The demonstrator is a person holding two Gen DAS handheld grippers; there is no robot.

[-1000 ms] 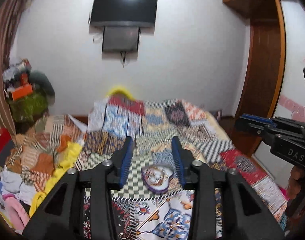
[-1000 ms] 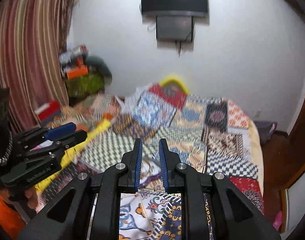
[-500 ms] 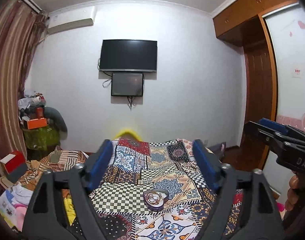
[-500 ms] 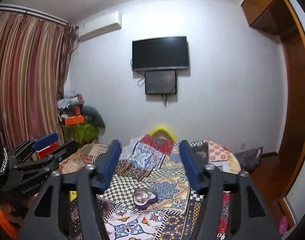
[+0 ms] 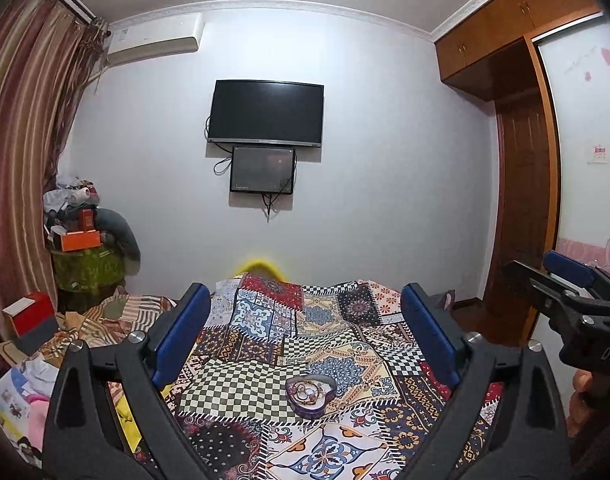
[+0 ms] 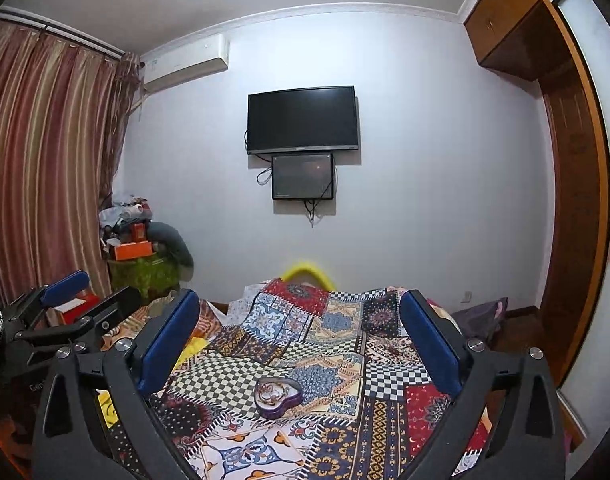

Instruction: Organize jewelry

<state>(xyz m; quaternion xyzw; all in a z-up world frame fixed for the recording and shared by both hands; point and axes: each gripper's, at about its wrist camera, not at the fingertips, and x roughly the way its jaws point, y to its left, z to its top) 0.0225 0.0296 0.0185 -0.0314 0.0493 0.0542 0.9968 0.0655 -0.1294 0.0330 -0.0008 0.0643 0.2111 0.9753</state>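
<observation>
A purple heart-shaped box (image 5: 311, 394) holding rings and small jewelry sits on the patchwork bedspread (image 5: 265, 364). It also shows in the right wrist view (image 6: 278, 395). My left gripper (image 5: 305, 312) is wide open and empty, held well back from and above the box. My right gripper (image 6: 299, 312) is wide open and empty, also back from the box. The right gripper shows at the right edge of the left wrist view (image 5: 565, 284); the left gripper shows at the left of the right wrist view (image 6: 85, 296).
A TV (image 5: 266, 114) and small screen (image 5: 262, 170) hang on the far wall. Piled boxes and bags (image 5: 81, 240) stand left by the curtain (image 5: 21, 140). A wooden wardrobe (image 5: 517, 160) is at right. Loose clothes lie left of the bed (image 5: 105, 320).
Both grippers opened from nearly shut to wide open and pulled up and back from the heart-shaped box, which now looks smaller and farther away.
</observation>
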